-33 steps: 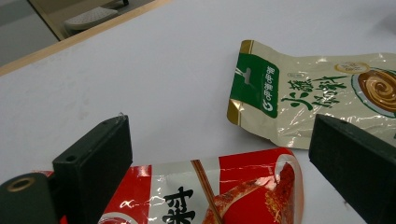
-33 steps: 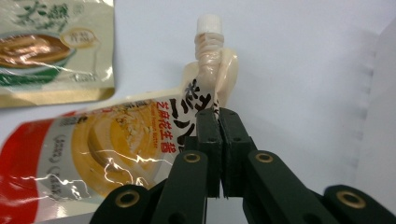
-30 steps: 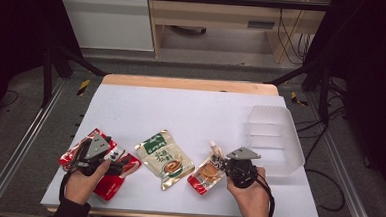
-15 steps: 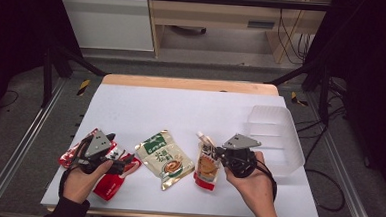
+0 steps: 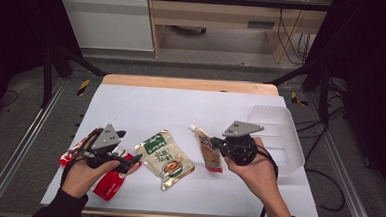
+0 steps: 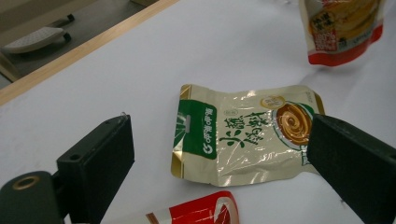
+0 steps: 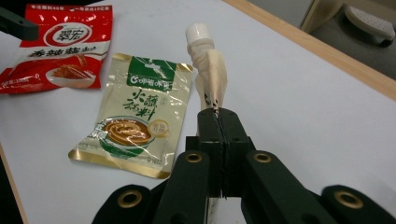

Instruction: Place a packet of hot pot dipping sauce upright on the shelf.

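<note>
My right gripper (image 5: 219,146) (image 7: 218,116) is shut on the lower part of a cream and orange spouted pouch (image 5: 208,148) (image 7: 211,70). The pouch hangs above the table, its white cap pointing away from me. A green and gold sauce pouch (image 5: 166,158) (image 6: 243,137) (image 7: 135,121) lies flat at the table's front middle. My left gripper (image 5: 128,146) (image 6: 219,123) hovers open to its left, nothing between the jaws. Beneath that hand lies a red snack pouch (image 5: 108,184) (image 7: 65,46).
A clear plastic container (image 5: 279,138) stands at the right edge of the white table (image 5: 181,108), just beyond my right hand. A wooden strip runs along the far edge. Dark frame legs and cables lie beyond the table.
My right gripper has lifted the spouted pouch off the table and turned it edge-on. The left gripper has risen a little above the red pouch.
</note>
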